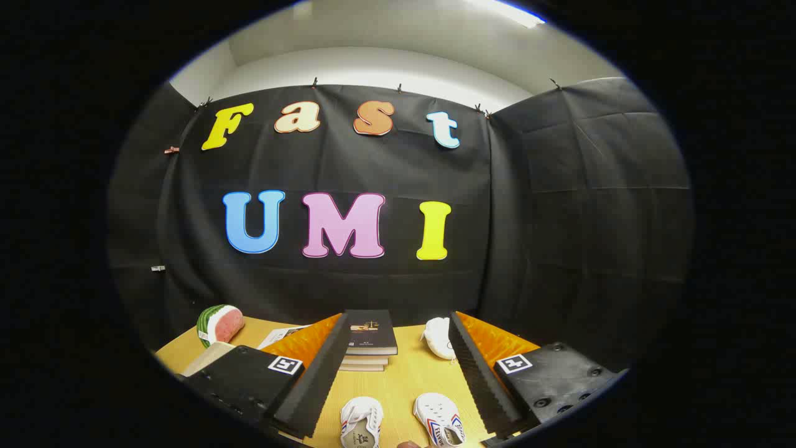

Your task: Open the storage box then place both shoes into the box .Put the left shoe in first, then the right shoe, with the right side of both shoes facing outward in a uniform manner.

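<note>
Your gripper [398,373] hangs above the wooden table [404,379] with its jaws spread wide apart and nothing between the pads. The two ribbed black fingers [317,379] angle outward, each backed by an orange panel and a black block bearing a square marker.

Take the stack of books [368,342] as your landmark. It sits on the table between the fingers, toward the far end of them, with a dark-covered book on top of paler ones.

- Nearer to you than the stack, two white shoes lie side by side between the fingers. The left-hand shoe [360,423] sits directly in front of the stack; the right-hand shoe [440,420] lies just beside it, apart from it, showing red and blue stripes on its side.
- To the right of the stack, a white rounded object [439,337] rests against the inner face of the right finger. You cannot tell what it is.
- To the left of the stack, beyond the left finger, a sheet of printed paper [283,335] lies flat, and a watermelon slice [219,323] stands farther left near the table edge.
- Behind the stack, the black cloth wall [348,286] rises.
</note>
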{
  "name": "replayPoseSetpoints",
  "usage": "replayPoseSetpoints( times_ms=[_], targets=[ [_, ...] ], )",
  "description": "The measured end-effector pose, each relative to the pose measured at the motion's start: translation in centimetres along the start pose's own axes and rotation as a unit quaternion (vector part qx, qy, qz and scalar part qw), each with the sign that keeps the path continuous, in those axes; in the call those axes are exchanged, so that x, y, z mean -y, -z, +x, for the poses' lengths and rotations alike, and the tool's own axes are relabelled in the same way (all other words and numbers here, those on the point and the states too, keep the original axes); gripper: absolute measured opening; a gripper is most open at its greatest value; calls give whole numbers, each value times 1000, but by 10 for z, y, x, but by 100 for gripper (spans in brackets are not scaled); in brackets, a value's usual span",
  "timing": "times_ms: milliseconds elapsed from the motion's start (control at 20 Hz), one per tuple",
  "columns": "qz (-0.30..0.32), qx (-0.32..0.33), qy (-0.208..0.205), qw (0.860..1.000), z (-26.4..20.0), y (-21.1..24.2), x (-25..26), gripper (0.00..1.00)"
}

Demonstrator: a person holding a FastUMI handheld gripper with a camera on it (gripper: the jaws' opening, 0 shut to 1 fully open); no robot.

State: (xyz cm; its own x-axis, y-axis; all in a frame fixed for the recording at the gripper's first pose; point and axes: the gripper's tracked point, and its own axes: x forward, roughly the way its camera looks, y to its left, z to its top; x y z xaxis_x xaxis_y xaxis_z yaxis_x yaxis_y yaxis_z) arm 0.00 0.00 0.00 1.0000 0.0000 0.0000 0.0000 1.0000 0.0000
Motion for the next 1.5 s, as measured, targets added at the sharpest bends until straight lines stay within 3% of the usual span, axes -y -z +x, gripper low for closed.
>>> replayPoseSetpoints(
  times_ms=[1050,1500],
  targets=[
    [0,-19,-1,1000,5,7,-5,97],
    [-5,-47,-21,999,7,29,-15,97]
  ],
)
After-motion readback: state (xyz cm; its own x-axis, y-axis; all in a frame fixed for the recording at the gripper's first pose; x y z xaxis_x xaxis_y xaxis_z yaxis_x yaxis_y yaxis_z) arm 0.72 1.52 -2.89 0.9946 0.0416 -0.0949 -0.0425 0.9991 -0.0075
